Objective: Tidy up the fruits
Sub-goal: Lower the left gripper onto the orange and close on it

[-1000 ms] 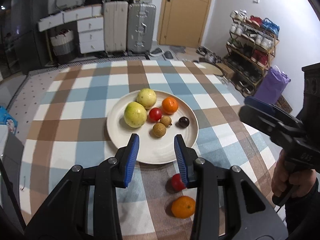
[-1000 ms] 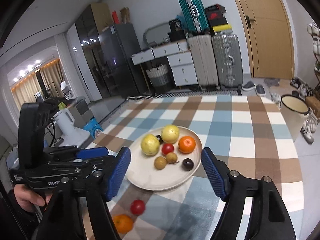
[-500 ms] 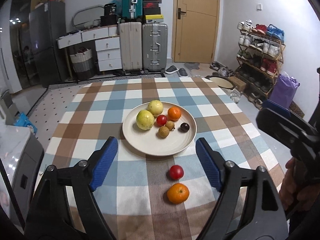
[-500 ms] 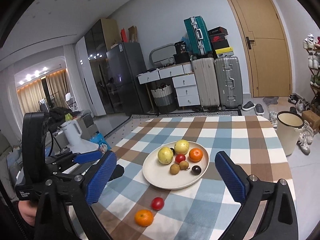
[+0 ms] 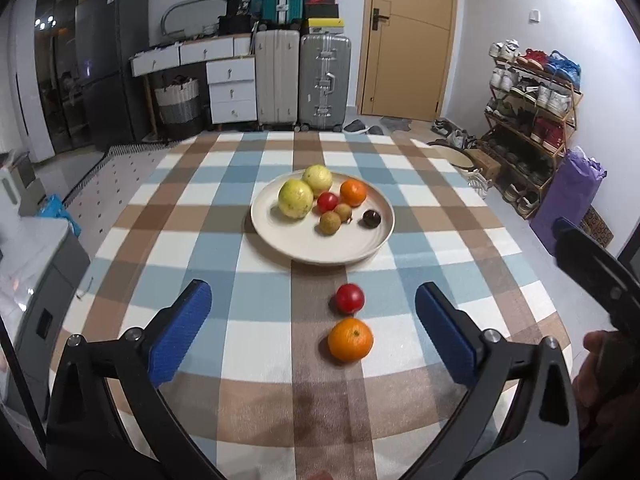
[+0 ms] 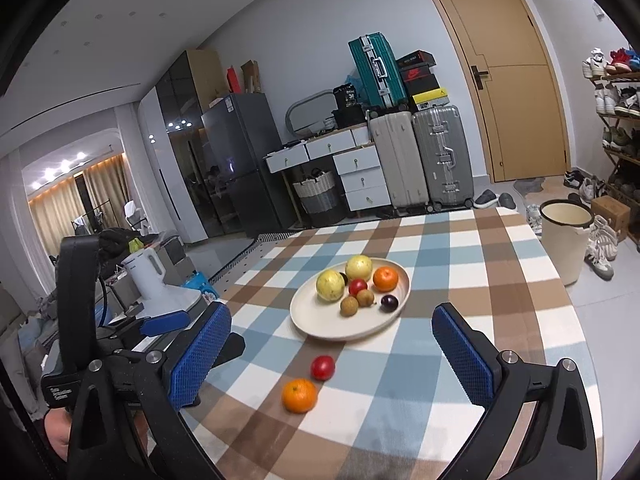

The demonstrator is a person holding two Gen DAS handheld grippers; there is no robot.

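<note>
A cream plate [image 5: 280,236] [image 6: 320,320] on the checked tablecloth [image 5: 200,240] holds two yellow-green fruits, a tomato, an orange, two brown longans and a dark purple fruit. Nearer me, off the plate, lie a loose tomato [image 5: 350,299] [image 6: 323,367] and a loose orange [image 5: 351,339] [image 6: 299,395]. My left gripper [image 5: 313,291] hovers above them, its jaws opening wide with nothing held. My right gripper [image 6: 332,314] stands open and empty, further to the right and back from the plate.
A cream bucket [image 6: 566,240] stands on the floor past the table's right edge. A shoe rack [image 5: 532,120] lines the right wall, suitcases [image 5: 324,80] and drawers the back. A white kettle [image 6: 146,276] sits off to the left.
Both grippers have drawn back from the plate and their jaws have spread wide. The loose tomato and orange now show in full ahead of the left jaws.
</note>
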